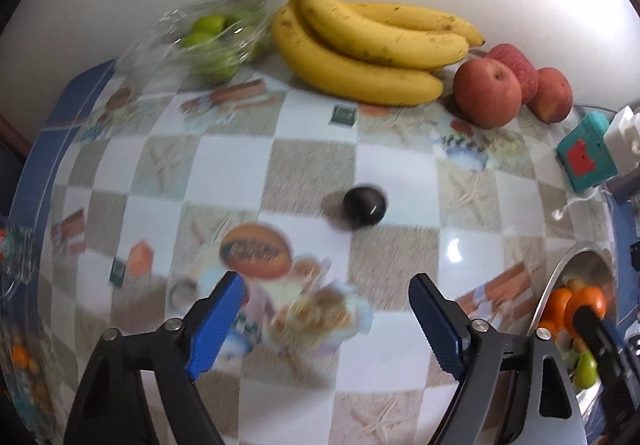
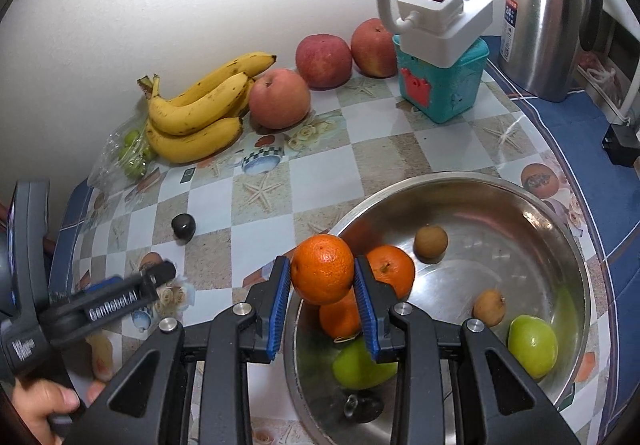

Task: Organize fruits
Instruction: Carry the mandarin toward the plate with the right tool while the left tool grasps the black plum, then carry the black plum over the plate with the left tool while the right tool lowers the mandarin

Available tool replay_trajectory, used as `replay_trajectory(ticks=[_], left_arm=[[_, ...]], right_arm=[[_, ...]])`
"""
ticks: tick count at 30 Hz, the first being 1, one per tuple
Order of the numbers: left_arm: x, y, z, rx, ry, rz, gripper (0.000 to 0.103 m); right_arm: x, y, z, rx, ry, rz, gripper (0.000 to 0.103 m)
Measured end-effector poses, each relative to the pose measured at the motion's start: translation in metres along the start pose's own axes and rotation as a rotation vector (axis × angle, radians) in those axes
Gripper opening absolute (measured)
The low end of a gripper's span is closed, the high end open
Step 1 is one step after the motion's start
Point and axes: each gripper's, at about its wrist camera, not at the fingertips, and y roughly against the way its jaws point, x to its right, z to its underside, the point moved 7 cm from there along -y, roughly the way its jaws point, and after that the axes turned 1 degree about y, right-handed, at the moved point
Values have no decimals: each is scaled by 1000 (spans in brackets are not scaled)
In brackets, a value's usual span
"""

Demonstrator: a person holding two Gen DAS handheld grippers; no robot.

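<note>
Plain white wall (image 2: 160,5) behind, counter (image 2: 376,149) under a glossy checked cloth with starfish prints and blue border, steel flask (image 2: 548,13) at far right, bright glare on wall

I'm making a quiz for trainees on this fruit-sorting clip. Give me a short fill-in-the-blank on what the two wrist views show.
1. The right tongs are shut on an ____.
2. The steel bowl holds two green fruits, two small brown fruits and two ____.
3. Nothing sits between the open left tongs; ahead of them lies a small ____ object on the tablecloth.
4. The bananas lie between the bagged green fruit and the ____.

Missing words: orange; oranges; black; apples
</note>
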Motion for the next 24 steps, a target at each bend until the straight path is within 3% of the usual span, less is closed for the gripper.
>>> replay_trajectory(ticks=[7,12,17,24], left_arm=[[17,-16,-33,-1,-8,99,64],[21,-27,-41,-14,-26,80,49],[24,-35,-45,-15,-47,32,27],[19,-31,-45,-14,-19,41,23]], right_arm=[[13,5,-5,15,-36,5,33],[17,2,-5,10,-48,9,33],[20,2,-5,11,-55,12,33],[21,7,-5,16,-61,11,33]])
